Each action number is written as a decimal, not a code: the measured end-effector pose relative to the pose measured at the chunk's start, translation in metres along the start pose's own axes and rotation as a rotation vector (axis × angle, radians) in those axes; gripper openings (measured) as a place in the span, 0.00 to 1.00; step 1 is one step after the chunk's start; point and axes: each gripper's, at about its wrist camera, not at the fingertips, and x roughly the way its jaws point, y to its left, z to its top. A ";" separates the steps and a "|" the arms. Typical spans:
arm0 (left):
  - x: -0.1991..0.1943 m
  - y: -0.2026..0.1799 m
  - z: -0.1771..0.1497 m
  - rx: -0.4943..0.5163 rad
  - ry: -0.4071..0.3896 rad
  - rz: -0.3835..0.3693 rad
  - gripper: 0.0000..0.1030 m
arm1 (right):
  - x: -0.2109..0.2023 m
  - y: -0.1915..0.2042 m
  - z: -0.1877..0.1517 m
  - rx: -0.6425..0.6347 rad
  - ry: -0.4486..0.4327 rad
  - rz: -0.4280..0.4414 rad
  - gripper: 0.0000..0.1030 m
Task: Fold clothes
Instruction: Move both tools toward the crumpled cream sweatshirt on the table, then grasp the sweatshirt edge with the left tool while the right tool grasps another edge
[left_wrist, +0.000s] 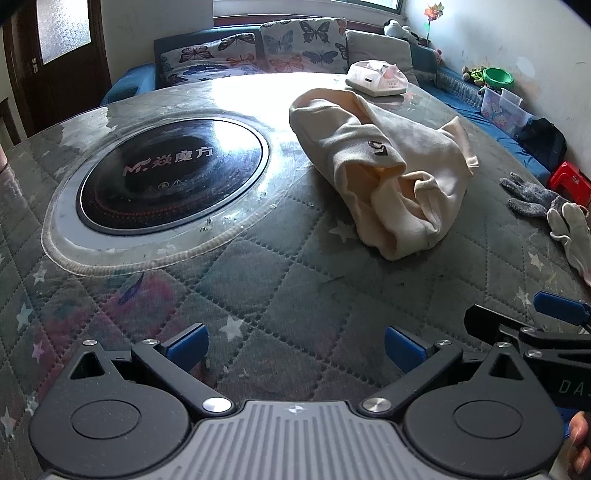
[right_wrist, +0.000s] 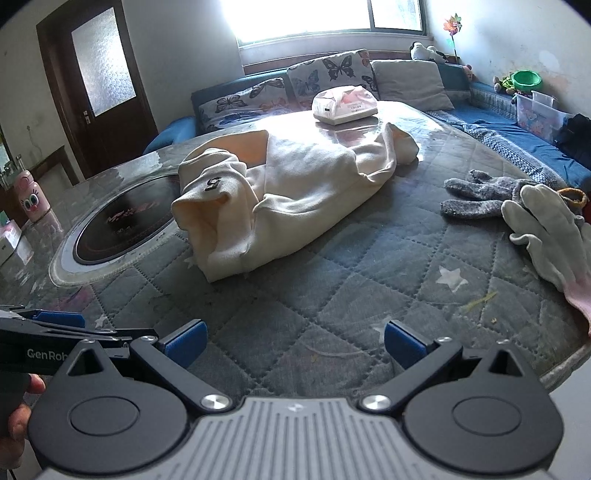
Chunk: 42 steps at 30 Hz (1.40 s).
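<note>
A cream garment (left_wrist: 388, 162) (right_wrist: 288, 184) with a small black "5" mark lies bunched and loosely folded on the quilted table cover, right of the round cooktop. My left gripper (left_wrist: 295, 349) is open above the near part of the cover, well short of the garment, with nothing between its blue pads. My right gripper (right_wrist: 293, 343) is open too, also short of the garment and holding nothing. In the left wrist view the right gripper's blue fingers (left_wrist: 561, 308) show at the right edge. The left gripper's fingers (right_wrist: 59, 319) show at the left edge of the right wrist view.
A round black induction cooktop (left_wrist: 173, 173) (right_wrist: 122, 225) is set into the table. A white tissue pack (left_wrist: 376, 79) (right_wrist: 345, 105) sits at the far side. Grey and white work gloves (left_wrist: 546, 210) (right_wrist: 517, 210) lie at the right. A blue sofa with butterfly cushions (right_wrist: 325, 77) runs behind.
</note>
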 end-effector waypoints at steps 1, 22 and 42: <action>0.001 0.000 0.001 -0.001 0.001 0.000 1.00 | 0.001 0.000 0.001 -0.003 0.001 0.000 1.00; 0.016 0.005 0.038 0.036 -0.019 -0.005 1.00 | 0.024 -0.004 0.040 -0.025 -0.025 0.034 1.00; 0.015 0.011 0.118 0.074 -0.153 -0.019 1.00 | 0.063 -0.012 0.116 -0.094 -0.075 0.043 0.89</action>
